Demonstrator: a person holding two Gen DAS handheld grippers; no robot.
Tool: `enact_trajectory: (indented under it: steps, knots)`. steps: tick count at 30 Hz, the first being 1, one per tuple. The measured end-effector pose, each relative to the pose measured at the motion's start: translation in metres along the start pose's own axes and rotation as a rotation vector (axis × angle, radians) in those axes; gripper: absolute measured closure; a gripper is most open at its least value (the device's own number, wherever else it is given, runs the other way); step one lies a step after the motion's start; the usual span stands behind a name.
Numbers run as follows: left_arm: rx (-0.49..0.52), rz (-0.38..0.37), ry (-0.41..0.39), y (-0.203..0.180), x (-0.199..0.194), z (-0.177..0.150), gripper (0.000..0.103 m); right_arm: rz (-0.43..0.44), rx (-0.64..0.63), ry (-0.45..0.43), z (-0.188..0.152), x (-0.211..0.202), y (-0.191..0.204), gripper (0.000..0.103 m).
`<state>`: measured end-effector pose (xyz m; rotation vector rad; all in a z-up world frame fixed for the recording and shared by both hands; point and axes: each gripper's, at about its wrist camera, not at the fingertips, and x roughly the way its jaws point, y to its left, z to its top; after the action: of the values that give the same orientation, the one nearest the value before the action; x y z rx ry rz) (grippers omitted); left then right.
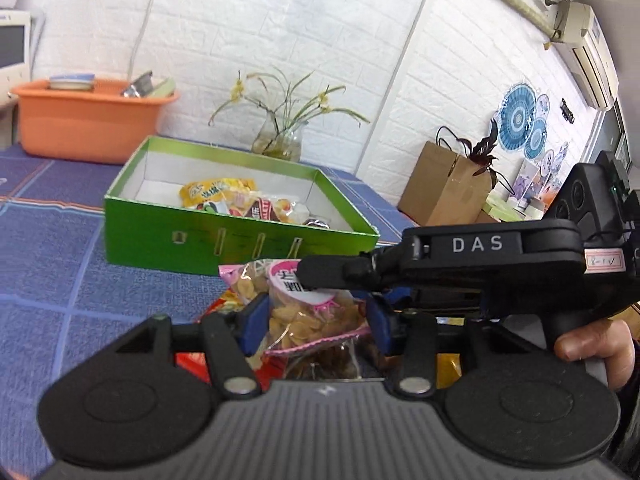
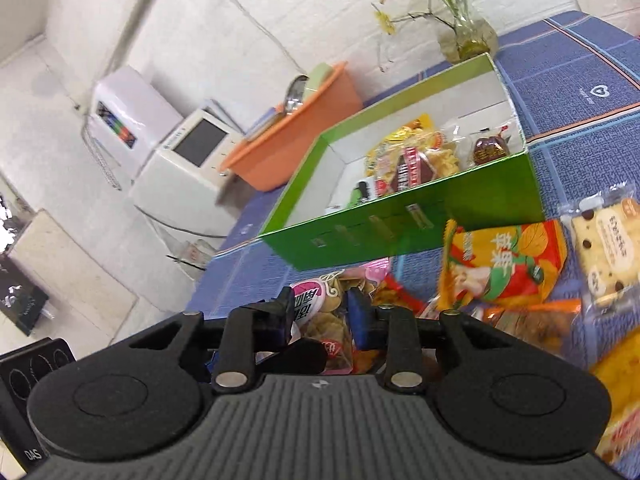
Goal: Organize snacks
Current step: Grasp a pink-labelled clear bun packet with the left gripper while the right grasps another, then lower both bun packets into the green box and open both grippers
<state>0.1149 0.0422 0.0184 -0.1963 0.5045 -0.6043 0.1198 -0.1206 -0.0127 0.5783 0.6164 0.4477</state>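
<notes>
Both tongs crowd one snack: the left gripper has its blue pads narrowed onto the pink bag of chips, and the right gripper has its pads set close on either side of that same bag's label end, though whether they truly pinch it I cannot tell. The bag sits just in front of the green box, over a heap of other packets, while the box already holds several snacks. Risk, as I judge it: two grips on one thin bag could tug against each other, crush the chips or tear the film; a lift may also drag the red packet beneath, or catch the box's near wall and shove it. An orange packet and a biscuit pack wait to the right. Underneath is a blue checked cloth; behind stand an orange tub, a glass vase, white brick walls and a paper bag.
</notes>
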Motion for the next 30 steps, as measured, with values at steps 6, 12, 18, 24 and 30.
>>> enact_trajectory:
  steps: [6,12,18,24,30]
  knots:
    - [0.016,0.074,-0.036,-0.010,-0.034,-0.018,0.058,0.001,-0.201,-0.006,-0.020,0.001,0.039,0.054]
    - [0.008,0.136,-0.087,0.006,-0.047,-0.005,0.058,0.058,-0.288,-0.020,-0.007,0.021,0.056,0.056]
    - [0.063,0.154,-0.126,0.019,-0.033,0.026,0.058,0.084,-0.282,-0.091,0.019,0.032,0.055,0.057]
    - [0.169,0.130,-0.126,0.012,0.004,0.058,0.058,0.083,-0.188,-0.211,0.045,0.030,0.029,0.057]
    - [0.251,0.104,-0.118,-0.002,0.058,0.077,0.058,0.046,-0.122,-0.320,0.068,0.030,-0.009,0.058]
